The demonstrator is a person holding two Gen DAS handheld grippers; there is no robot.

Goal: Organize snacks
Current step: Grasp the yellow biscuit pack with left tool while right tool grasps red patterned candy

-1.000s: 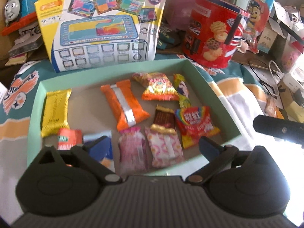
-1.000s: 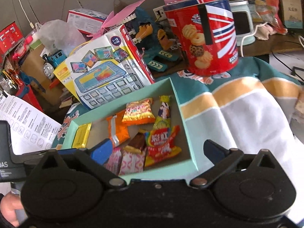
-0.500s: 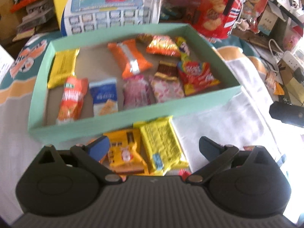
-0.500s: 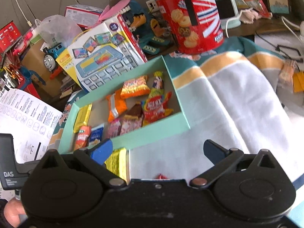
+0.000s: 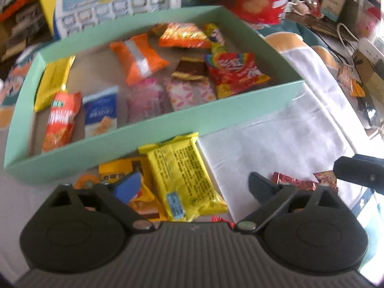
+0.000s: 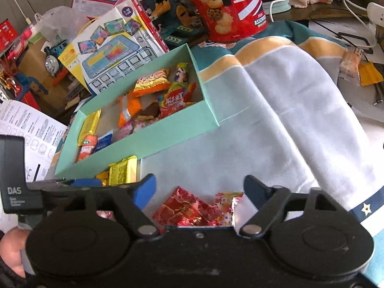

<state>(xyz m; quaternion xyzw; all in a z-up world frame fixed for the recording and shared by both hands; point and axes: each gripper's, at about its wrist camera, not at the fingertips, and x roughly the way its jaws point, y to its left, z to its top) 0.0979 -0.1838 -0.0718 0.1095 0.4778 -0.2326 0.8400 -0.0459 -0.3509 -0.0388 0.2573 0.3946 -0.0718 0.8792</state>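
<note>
A mint-green box [image 5: 153, 124] [image 6: 168, 134] holds several snack packs. Loose snacks lie on the white cloth in front of it: a yellow pack [image 5: 182, 177] [image 6: 123, 171], an orange-yellow pack [image 5: 124, 168] and red foil packs [image 5: 295, 182] [image 6: 189, 206]. My left gripper [image 5: 192, 187] is open and empty, its jaws on either side of the yellow pack. My right gripper [image 6: 199, 192] is open and empty above the red foil packs.
A red biscuit tin [image 6: 228, 4] and a toy box [image 6: 112, 48] stand behind the green box. A toy train [image 6: 52, 57] and clutter sit at the left, cables [image 6: 348, 36] and small packets [image 6: 350, 64] at the right.
Both grippers have drawn back and down from over the box. The loose snacks in front of the box have come into view. Both jaws stay open.
</note>
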